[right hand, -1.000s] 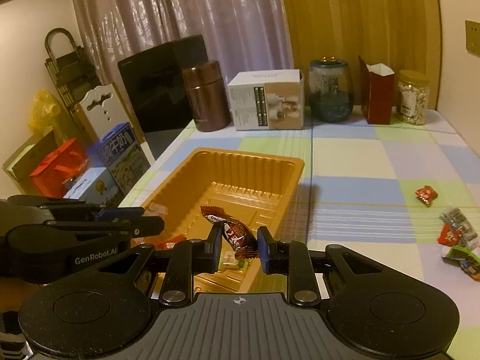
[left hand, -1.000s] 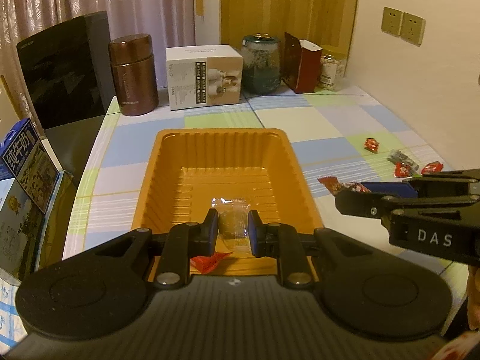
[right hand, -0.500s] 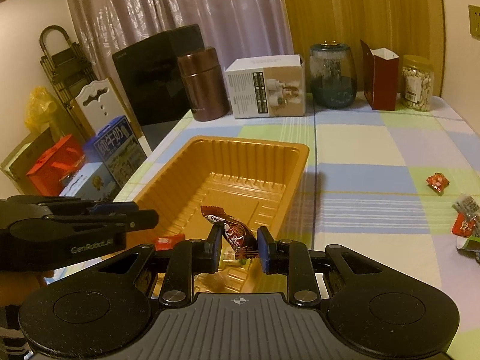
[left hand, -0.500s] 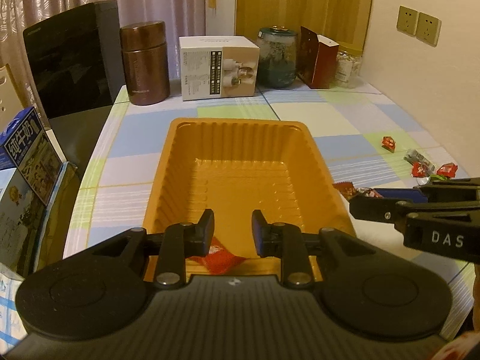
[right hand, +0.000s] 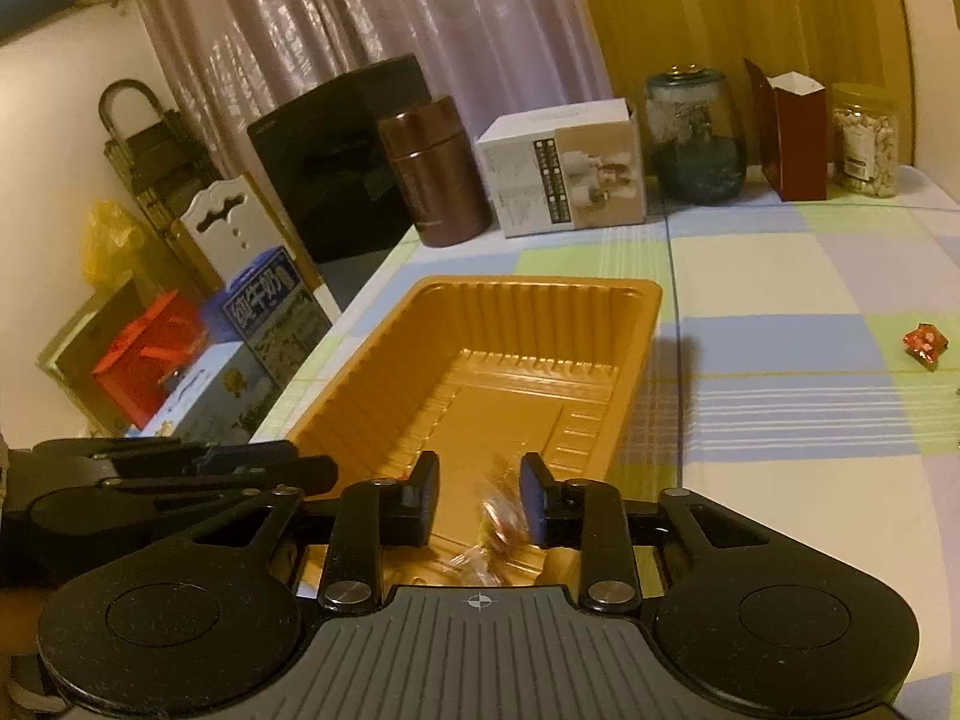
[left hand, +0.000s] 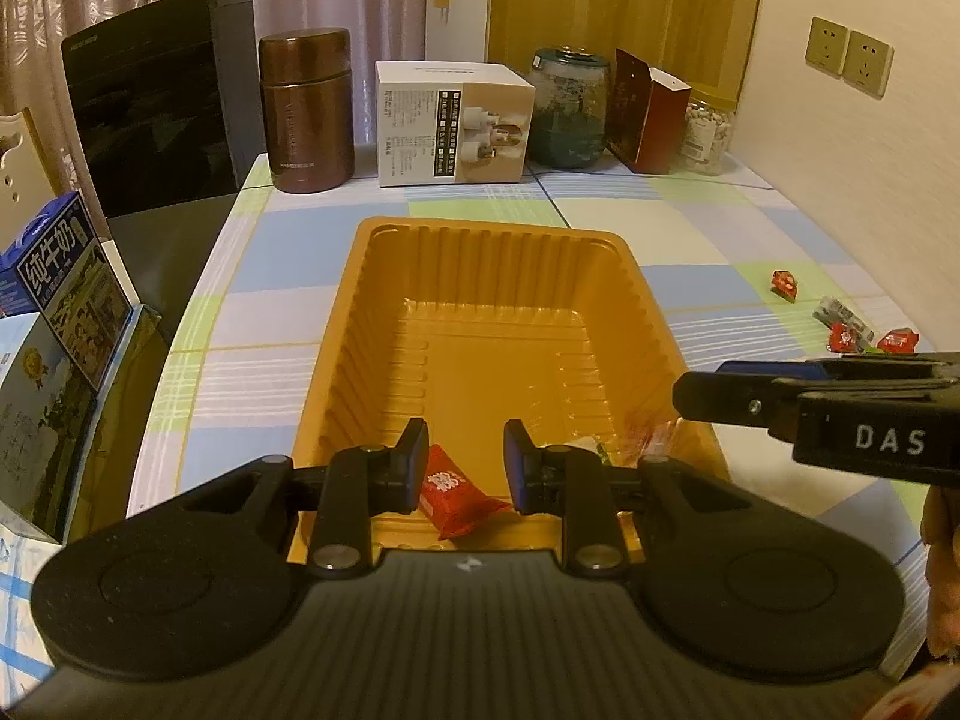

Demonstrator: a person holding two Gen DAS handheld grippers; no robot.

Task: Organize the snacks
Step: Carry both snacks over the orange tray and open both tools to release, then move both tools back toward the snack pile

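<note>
An orange plastic tray [left hand: 498,240] lies in front of both grippers on the checked tablecloth. My left gripper [left hand: 465,468] hovers over the tray's near end with its jaws slightly apart and nothing between them. A red wrapped candy [left hand: 450,492] lies on the tray floor below it. My right gripper [right hand: 480,498] also hangs over the near end, its jaws opening. A brown wrapped candy [right hand: 501,522] shows blurred between the fingers, free of the pads, above a clear wrapper on the tray floor. The right gripper [left hand: 810,396] reaches in from the right in the left wrist view.
Loose red candies [left hand: 785,283] [right hand: 924,345] lie on the table to the right of the tray. A brown canister [left hand: 306,114], a white box [left hand: 450,126], a glass jar [left hand: 567,114] and a red box [left hand: 648,114] line the far edge. Milk cartons [left hand: 60,276] stand left of the table.
The left gripper let go of the clear-wrapped candy and now stands over a red candy in the tray. The right jaws have widened and the brown candy is slipping down between them.
</note>
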